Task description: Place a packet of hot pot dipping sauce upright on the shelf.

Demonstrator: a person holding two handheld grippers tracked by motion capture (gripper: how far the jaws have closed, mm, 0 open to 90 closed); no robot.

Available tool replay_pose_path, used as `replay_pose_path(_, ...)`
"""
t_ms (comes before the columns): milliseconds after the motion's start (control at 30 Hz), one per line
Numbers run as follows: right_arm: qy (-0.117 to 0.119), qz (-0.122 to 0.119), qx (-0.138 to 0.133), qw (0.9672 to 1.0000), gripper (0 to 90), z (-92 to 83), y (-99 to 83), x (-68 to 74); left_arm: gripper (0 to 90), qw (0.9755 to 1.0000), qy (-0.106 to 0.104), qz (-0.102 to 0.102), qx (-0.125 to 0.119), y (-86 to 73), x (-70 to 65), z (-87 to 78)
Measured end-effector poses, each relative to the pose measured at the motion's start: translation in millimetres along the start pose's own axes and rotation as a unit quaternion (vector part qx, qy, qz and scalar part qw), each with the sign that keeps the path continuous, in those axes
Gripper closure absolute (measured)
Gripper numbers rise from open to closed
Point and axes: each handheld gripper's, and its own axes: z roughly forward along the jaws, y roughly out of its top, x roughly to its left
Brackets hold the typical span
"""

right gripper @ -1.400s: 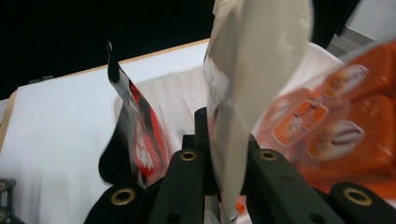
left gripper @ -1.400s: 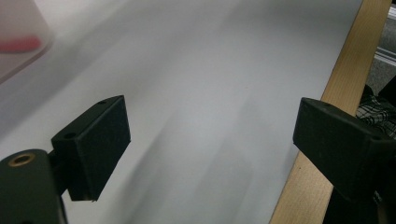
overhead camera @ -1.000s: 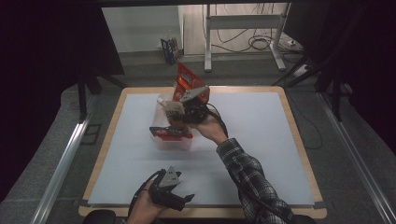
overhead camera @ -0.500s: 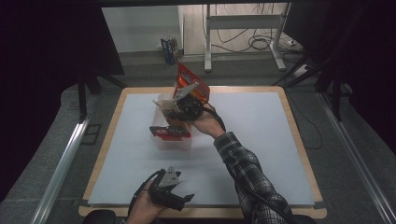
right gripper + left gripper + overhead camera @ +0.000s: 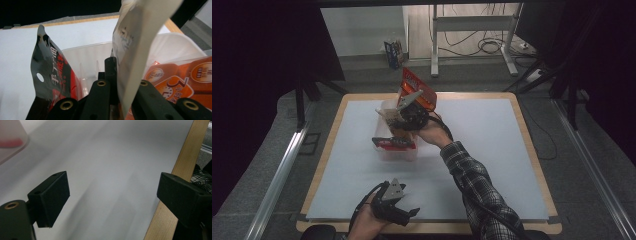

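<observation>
Still clamped — right gripper (image 5: 393, 116) on pale packet (image 5: 140, 50).

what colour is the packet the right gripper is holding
Pale beige or cream with small dark print; the packet, pinched in the right gripper, shows best in the right gripper view.

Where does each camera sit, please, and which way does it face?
High view: above the table, looking forward and down; both forearms show.
Left gripper view: on the left tongs, facing bare tabletop; open jaws.
Right gripper view: on the right tongs, shut on a pale packet over the clear tub.
Shared: tub, table.
</observation>
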Motion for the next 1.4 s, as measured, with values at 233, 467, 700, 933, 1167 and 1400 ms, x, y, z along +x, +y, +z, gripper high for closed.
replay_pose_path(233,-0.001,0.005,0.017,0.9998,72.4,0.1,-1.1,-0.1,10.9,1.0000,0.001,0.000,0.000,-0.1,0.0,-0.3)
replay_pose_path(467,0.000,0.003,0.013,0.9999,86.6,-12.7,-6.8,-0.4,10.9,1.0000,0.000,0.003,0.003,0.1,-0.3,0.7)
replay_pose_path(700,-0.006,-0.024,0.023,0.9994,86.8,-22.7,-4.4,0.2,10.9,1.0000,0.000,0.002,0.003,0.0,-0.2,0.6)
replay_pose_path(933,-0.010,-0.044,0.035,0.9984,87.0,-26.9,-4.6,-4.1,10.9,1.0000,0.000,0.001,0.003,-0.1,0.2,0.5)
replay_pose_path(1167,-0.017,-0.056,0.045,0.9973,87.1,-27.1,-4.8,-8.3,10.9,1.0000,0.000,0.001,0.003,-0.1,0.2,0.7)
replay_pose_path(1400,-0.010,-0.061,0.043,0.9971,87.2,-15.6,-8.9,-8.2,10.9,1.0000,0.000,0.000,0.002,-0.2,-0.3,0.7)
